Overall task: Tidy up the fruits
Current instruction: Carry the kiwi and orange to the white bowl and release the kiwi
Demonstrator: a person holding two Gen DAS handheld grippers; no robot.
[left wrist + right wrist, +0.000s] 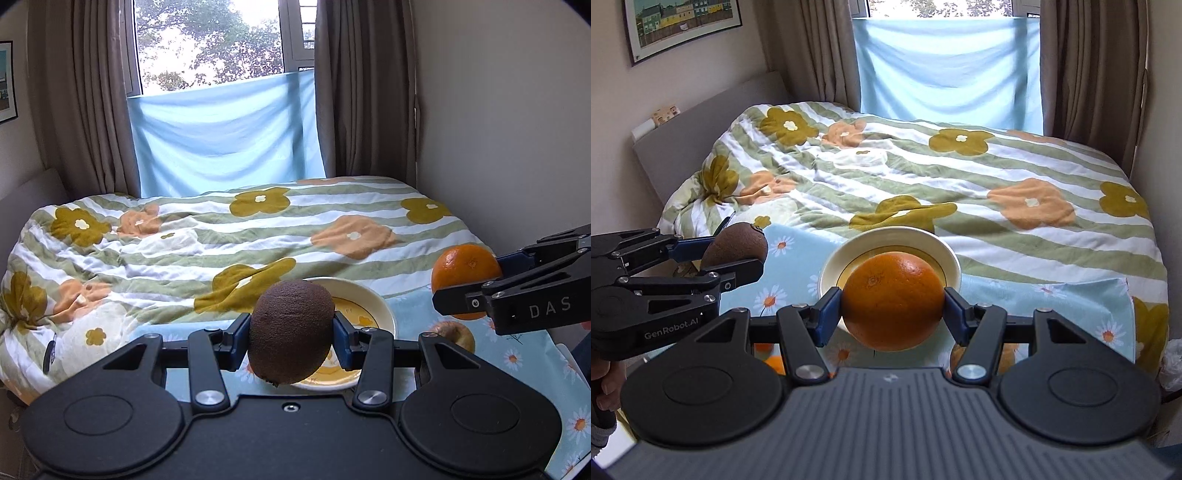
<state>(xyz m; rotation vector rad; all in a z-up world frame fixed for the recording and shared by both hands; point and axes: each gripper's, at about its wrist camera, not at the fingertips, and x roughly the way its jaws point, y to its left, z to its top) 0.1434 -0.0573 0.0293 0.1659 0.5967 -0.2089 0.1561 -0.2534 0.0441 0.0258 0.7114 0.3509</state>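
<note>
My left gripper (291,332) is shut on a brown kiwi (290,332), held in the air above the near side of a cream plate (384,310). That kiwi (738,247) and the left gripper (738,254) show at the left of the right wrist view. My right gripper (892,306) is shut on an orange (894,299), lifted just in front of the plate (945,254). The same orange (465,273) and right gripper (476,280) appear at the right of the left wrist view. The plate looks empty where it shows.
A light blue daisy-print cloth (798,266) covers the table under the plate. An apple (454,332) lies on it right of the plate, and orange fruit (772,360) peeks out below my right gripper. Behind is a bed with a flowered quilt (221,236), curtains and a window.
</note>
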